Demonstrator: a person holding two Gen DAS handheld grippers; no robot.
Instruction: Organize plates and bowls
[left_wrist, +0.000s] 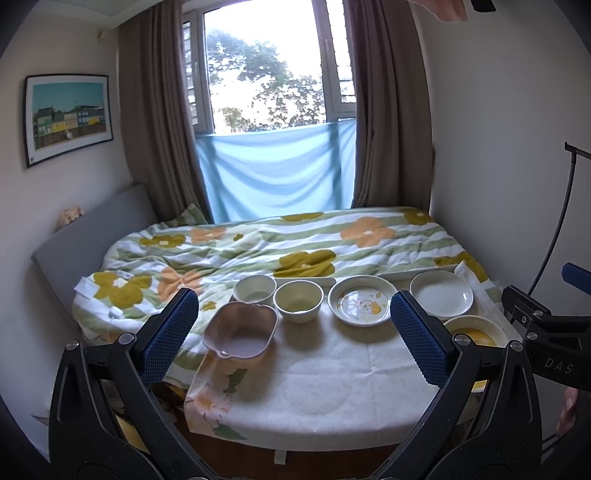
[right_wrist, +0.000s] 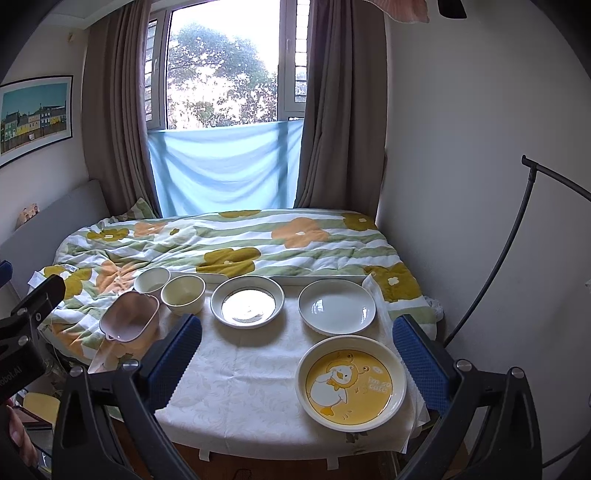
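Note:
On a small table (left_wrist: 332, 376) covered with a white cloth stand a pink lobed bowl (left_wrist: 240, 329) (right_wrist: 130, 317), a white bowl (left_wrist: 255, 289) (right_wrist: 151, 280), a cream bowl (left_wrist: 298, 300) (right_wrist: 183, 293), a patterned plate (left_wrist: 363, 305) (right_wrist: 247, 301), a plain white plate (left_wrist: 441, 292) (right_wrist: 337, 304) and a yellow duck plate (left_wrist: 476, 332) (right_wrist: 351, 382). My left gripper (left_wrist: 295, 336) hovers open above the table's near half, with nothing between its fingers. My right gripper (right_wrist: 297, 354) is open too, its blue pads straddling the duck plate from above.
A bed with a flowered quilt (left_wrist: 280, 243) (right_wrist: 229, 240) lies directly behind the table. Two flat white trays (left_wrist: 417, 273) (right_wrist: 317, 278) lie at the table's far edge. A black curved stand (right_wrist: 517, 236) rises at the right wall. A hand (right_wrist: 18, 435) shows at the lower left.

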